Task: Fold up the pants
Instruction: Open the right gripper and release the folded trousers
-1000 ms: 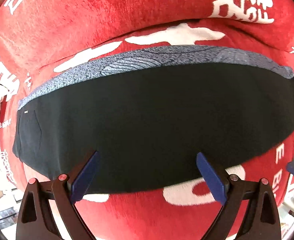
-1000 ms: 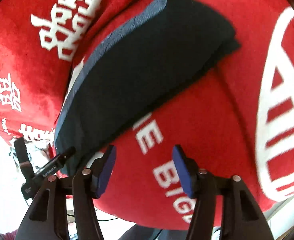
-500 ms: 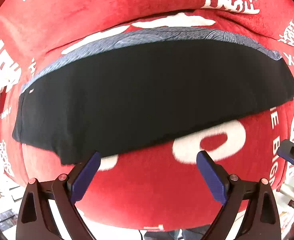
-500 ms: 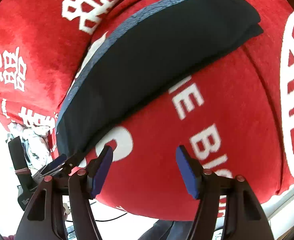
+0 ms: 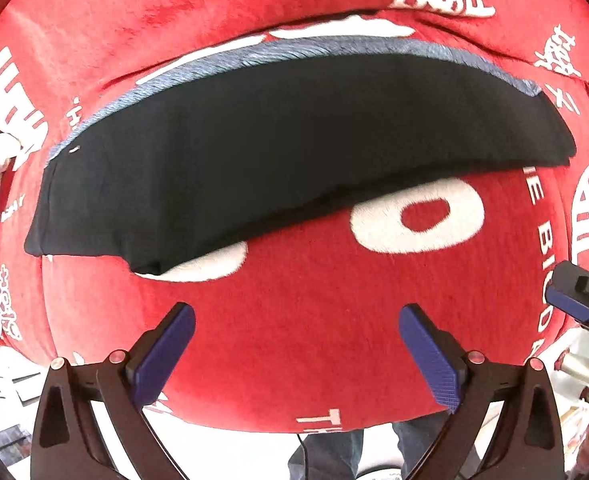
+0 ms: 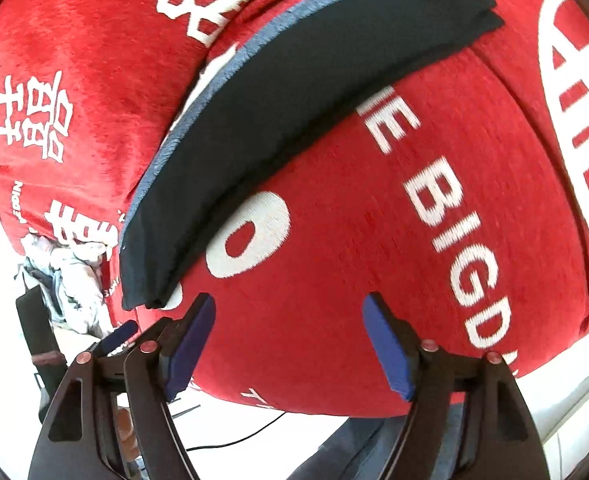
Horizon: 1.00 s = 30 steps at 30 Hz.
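Left gripper (image 5: 296,344) wide, beside folded pants (image 5: 286,132)

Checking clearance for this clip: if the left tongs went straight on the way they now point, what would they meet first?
Most likely the bare red blanket. The left tongs stand open over it with nothing between them, and the folded black pants lie farther ahead, clear of that line. Depth is hard to judge through the fisheye.

Each gripper, the left gripper (image 5: 296,344) and the right gripper (image 6: 288,340), has black cut-out finger arms with two red-capped screws apiece and ribbed blue pads (image 5: 430,360) angled toward 12 o'clock (blue jeans (image 5: 326,454) show at 6 o'clock)
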{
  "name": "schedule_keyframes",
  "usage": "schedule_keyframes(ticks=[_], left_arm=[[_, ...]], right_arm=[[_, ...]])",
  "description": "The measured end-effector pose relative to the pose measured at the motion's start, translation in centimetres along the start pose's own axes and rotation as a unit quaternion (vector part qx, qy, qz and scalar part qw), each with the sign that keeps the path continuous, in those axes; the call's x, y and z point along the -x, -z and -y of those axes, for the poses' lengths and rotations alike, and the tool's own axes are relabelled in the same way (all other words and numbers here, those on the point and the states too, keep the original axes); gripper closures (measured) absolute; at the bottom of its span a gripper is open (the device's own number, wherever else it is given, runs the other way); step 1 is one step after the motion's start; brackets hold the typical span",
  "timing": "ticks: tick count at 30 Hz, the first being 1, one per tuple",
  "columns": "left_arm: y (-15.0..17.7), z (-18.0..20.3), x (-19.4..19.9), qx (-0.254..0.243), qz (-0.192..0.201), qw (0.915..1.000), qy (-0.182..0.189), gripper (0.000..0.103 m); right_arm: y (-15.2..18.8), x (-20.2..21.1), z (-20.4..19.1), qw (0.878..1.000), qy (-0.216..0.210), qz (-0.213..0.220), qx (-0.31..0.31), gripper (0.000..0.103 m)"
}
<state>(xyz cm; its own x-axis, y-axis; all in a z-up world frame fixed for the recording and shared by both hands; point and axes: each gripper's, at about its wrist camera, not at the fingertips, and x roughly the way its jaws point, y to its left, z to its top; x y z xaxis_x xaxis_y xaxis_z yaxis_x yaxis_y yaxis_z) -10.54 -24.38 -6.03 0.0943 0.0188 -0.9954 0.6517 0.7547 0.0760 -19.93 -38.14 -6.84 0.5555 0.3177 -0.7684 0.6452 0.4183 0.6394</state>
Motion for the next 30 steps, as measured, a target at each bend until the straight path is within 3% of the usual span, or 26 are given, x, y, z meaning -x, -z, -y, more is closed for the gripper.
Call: schedule_keyframes(ticks=[6, 12, 19, 22, 26, 30], left_arm=[[-2.1, 3.7, -1.6, -0.015, -0.030, 0.9994, -0.001, 0.001], [-5.7, 7.0, -2.2, -0.025, -0.033, 0.9991, -0.002, 0.001], [-10.1, 8.5, -3.5, -0.008, -0.019, 0.9994, -0.028, 0.001], [-11.4, 8.1, -3.7, 0.014, -0.015, 0.9997, -0.013, 0.001], [-13.0, 7.8, -3.2, 0.035, 0.030, 0.9989, -0.005, 0.001], [-14.5, 8.1, -4.7, 0.044, 0.037, 0.9983, -0.001, 0.001]], right_arm=[[-2.0, 1.3, 1.0, 0.999, 0.022, 0.005, 0.030, 0.020], [-6.7, 2.9, 4.8, 1.000, 0.014, 0.005, -0.022, 0.019], [-11.6, 3.4, 8.9, 0.998, 0.000, 0.015, -0.068, 0.019], [-13.2, 3.6, 10.1, 0.996, -0.016, 0.028, -0.081, 0.019], [-15.0, 3.0, 11.9, 0.993, -0.035, 0.035, -0.104, 0.019], [-16.0, 2.2, 13.4, 0.989, -0.061, 0.047, -0.125, 0.019]])
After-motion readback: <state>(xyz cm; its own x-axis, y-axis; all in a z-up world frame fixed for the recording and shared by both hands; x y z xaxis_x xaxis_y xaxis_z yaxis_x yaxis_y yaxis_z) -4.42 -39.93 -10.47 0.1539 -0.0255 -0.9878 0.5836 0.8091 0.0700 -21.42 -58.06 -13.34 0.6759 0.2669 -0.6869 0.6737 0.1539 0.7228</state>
